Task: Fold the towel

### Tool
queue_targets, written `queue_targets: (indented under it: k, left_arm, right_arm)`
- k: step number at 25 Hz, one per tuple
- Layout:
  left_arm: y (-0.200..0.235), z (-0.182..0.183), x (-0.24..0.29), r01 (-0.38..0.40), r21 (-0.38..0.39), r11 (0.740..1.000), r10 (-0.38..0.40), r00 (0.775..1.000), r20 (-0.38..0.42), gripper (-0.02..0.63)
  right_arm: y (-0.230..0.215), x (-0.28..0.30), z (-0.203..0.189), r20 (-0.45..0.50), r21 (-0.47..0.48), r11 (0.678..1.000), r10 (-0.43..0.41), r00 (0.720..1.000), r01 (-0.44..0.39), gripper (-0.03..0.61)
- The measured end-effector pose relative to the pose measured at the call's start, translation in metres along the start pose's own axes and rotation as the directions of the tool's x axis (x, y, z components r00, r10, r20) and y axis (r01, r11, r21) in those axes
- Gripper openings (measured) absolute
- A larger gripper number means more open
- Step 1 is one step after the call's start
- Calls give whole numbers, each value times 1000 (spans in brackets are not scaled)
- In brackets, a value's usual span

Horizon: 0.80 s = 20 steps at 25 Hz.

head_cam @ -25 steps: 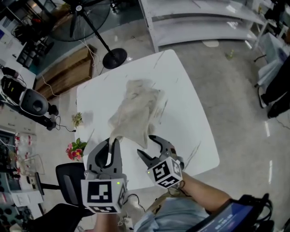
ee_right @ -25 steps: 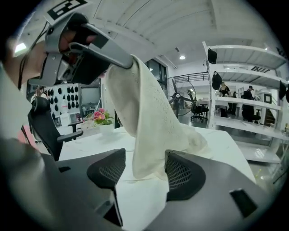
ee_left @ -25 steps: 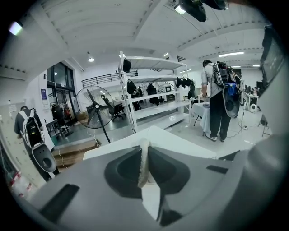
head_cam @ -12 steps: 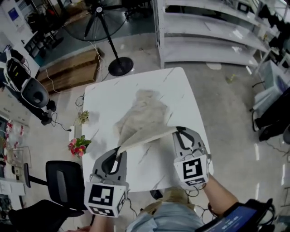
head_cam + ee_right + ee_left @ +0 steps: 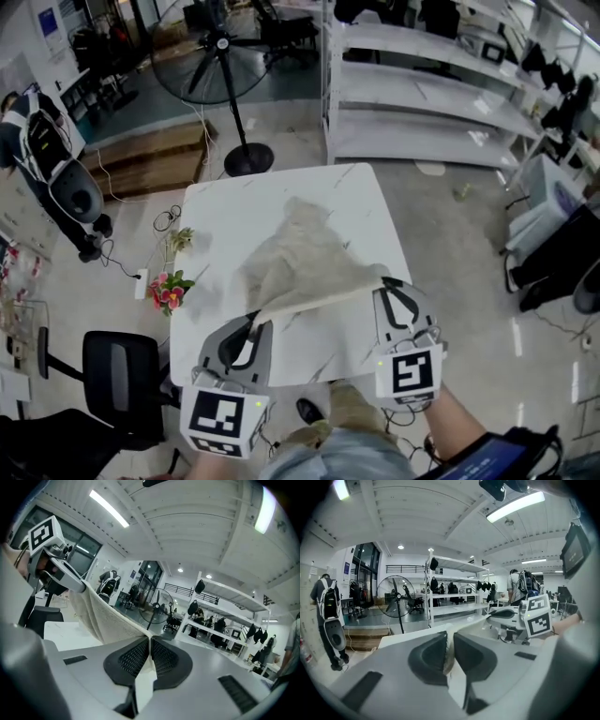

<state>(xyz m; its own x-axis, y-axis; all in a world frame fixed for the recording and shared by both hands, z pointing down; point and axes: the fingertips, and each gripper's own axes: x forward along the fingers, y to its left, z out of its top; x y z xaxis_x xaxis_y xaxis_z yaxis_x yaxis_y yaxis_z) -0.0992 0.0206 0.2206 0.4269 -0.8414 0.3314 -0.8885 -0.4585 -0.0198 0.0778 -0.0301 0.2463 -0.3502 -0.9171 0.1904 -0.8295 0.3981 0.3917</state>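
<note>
At the far left of the head view a dark pack (image 5: 42,141) hangs on what may be a stand or a figure; it is too small there to be sure. Right of it, on the floor by the table's left edge, sits a bunch of pink flowers (image 5: 167,292). A black office chair (image 5: 117,373) stands nearer the camera, and a standing fan (image 5: 217,56) rises beyond the table's far side. The white table (image 5: 225,202) fills the middle.

The left gripper (image 5: 255,324) is raised over the table's near left part. Its 2 jaws are pressed together on 1 near corner of the towel (image 5: 305,258). In the left gripper view the cloth shows as a thin pale strip pinched between the dark pads (image 5: 429,656).

From that corner the towel's near edge runs up and to the right as 1 fairly taut line, clear of the tabletop. It ends at the right gripper (image 5: 384,281), whose jaws are likewise clamped on the other near corner. The right gripper view shows its ribbed pads (image 5: 133,657) closed with cloth between them.

Behind the lifted edge the rest of the beige towel slopes down and lies rumpled on the table's middle, its far end pointing toward the far edge. Right of the table stand white shelves (image 5: 431,94).
</note>
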Motion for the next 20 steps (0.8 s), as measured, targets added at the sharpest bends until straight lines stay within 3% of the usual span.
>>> queue_targets:
  k: [9,20]
  left_arm:
    - [-31,-26,-40,-15,-42,999,14,999,-29,28]
    - [-84,-49,-82,-89,-87,992,84,995,-53,28]
  right_arm:
    - [12,-49,1,16,-5,1000,3,1000,-3,32]
    - [24,-116,-20,13,-12,996,84,996,-84,32]
